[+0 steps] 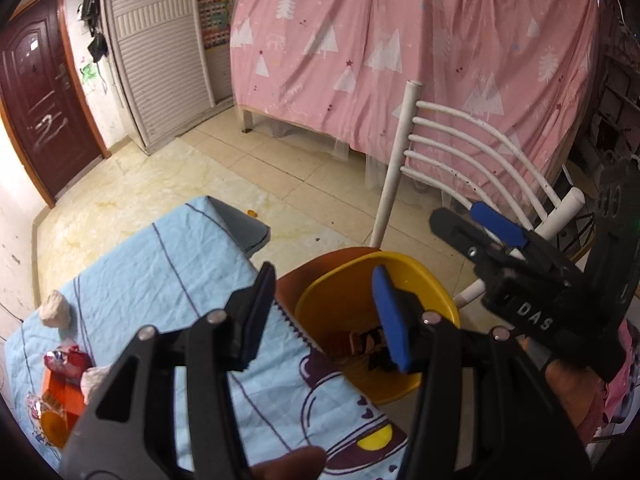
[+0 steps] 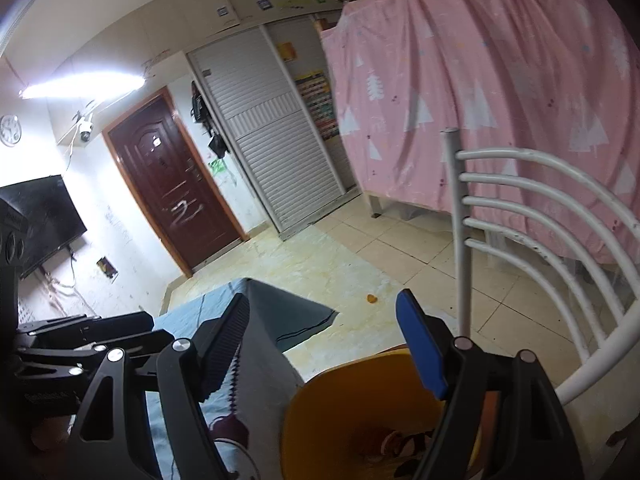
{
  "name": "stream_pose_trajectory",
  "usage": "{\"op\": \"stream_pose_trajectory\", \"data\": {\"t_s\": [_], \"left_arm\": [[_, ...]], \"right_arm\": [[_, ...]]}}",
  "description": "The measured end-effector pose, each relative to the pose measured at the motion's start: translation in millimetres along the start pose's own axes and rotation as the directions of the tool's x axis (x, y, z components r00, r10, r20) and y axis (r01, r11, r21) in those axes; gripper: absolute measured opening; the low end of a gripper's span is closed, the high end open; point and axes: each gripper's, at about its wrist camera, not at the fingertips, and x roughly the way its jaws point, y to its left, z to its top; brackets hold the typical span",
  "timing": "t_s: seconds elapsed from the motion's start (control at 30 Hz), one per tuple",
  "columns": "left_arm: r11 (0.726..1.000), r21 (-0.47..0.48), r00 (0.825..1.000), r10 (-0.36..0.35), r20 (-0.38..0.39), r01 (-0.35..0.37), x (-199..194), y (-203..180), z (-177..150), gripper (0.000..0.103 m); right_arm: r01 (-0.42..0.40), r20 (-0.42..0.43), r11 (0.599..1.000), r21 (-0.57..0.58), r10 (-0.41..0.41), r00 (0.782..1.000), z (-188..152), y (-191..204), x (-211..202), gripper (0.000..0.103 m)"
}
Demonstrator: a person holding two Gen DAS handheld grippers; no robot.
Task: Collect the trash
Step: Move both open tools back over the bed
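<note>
I read this as the gap between drops: some trash already lies in the bin and more waits on the tabletop, so my next move should be to swing one pair of tongs back over the cloth and close on a piece. Going from largest to smallest, the tabletop [image 1: 132, 280], covered in a pale blue cartoon cloth, stretches away to the left of and below my left tongs [image 1: 324, 316]. The yellow trash bin [image 1: 340, 292] stands off the table's edge, directly beneath and just ahead of both pairs of tongs, with a few dark and orange wrappers [image 1: 366, 340] at its bottom. A white slatted chair [image 1: 460, 152] stands beyond the bin, behind my right tongs [image 1: 464, 224] as the left wrist camera sees them. The remaining trash sits well to the left of my left tongs, near the table's close edge: an orange box [image 1: 60, 396] with red wrappers [image 1: 66, 360] on it, a crumpled white tissue [image 1: 94, 380] touching them, and a second wad of paper [image 1: 56, 310] farther along. Both pairs of tongs are spread wide and hold nothing. The left tongs point forward and slightly down over the bin's near rim; the right tongs [image 2: 324, 344] hang beside them, tilted up toward the room, above the bin [image 2: 320, 408].
</note>
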Motion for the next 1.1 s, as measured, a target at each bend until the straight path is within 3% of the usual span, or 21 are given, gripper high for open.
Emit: {"op": "stream_pose_trajectory", "data": {"t_s": [0.4, 0.67, 1.1], "left_arm": [[0.994, -0.098, 0.998, 0.045, 0.053, -0.04, -41, 61, -16, 0.048], [0.979, -0.177, 0.99, 0.118, 0.083, -0.102, -78, 118, -37, 0.051], [0.919, -0.329, 0.964, 0.255, 0.073, -0.218, -124, 220, -86, 0.053]], "right_arm": [[-0.065, -0.058, 0.993, -0.098, 0.059, 0.997, 1, 71, 25, 0.07], [-0.133, -0.107, 0.974, -0.183, 0.114, 0.988, -8, 134, 42, 0.071], [-0.244, -0.234, 0.924, -0.293, 0.179, 0.956, -40, 224, 67, 0.071]]}}
